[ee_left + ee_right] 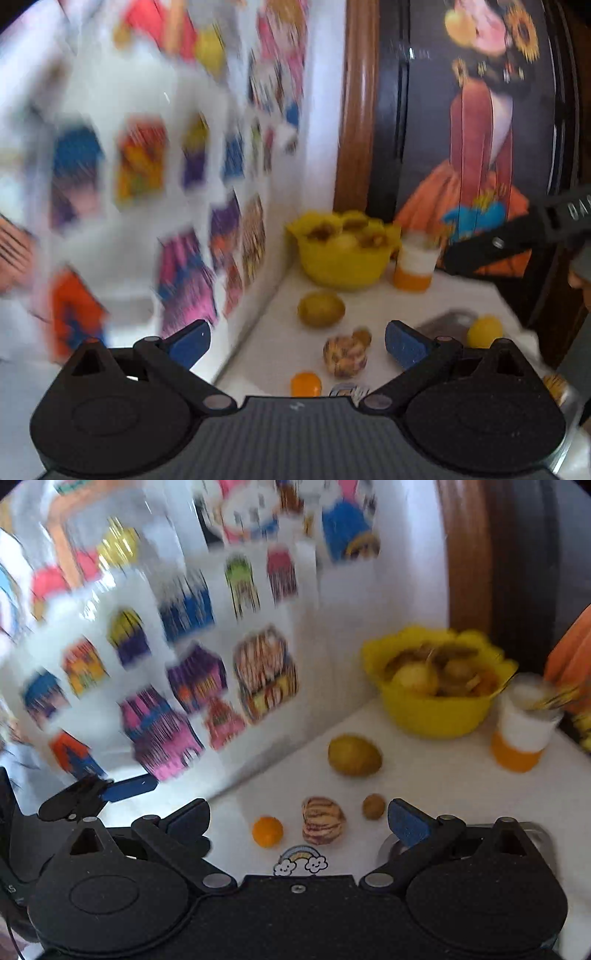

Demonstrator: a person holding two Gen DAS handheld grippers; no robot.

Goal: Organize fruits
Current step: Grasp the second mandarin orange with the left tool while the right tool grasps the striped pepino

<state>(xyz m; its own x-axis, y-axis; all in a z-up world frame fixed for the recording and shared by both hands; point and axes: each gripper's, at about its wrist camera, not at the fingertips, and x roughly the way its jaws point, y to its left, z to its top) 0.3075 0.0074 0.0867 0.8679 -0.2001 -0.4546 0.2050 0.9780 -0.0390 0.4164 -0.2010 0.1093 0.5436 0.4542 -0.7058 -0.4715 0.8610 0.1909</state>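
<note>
A yellow bowl [341, 254] [436, 698] holding several fruits stands at the back of the white counter. In front of it lie a yellow-green fruit [320, 308] [354, 756], a striped fruit [345, 355] [323, 820], a small brown fruit [362, 336] [373, 806] and a small orange fruit [306, 384] [267, 831]. A yellow fruit [484, 331] sits at the right by a metal tray [443, 322]. My left gripper [297, 341] is open and empty above the counter's near edge. My right gripper [297, 821] is open and empty over the striped fruit.
A white and orange cup [415, 264] [522, 731] stands right of the bowl. A white wall with colourful stickers [184, 657] runs along the left. A dark painted panel [480, 129] stands behind. A rainbow sticker [301, 862] lies on the counter.
</note>
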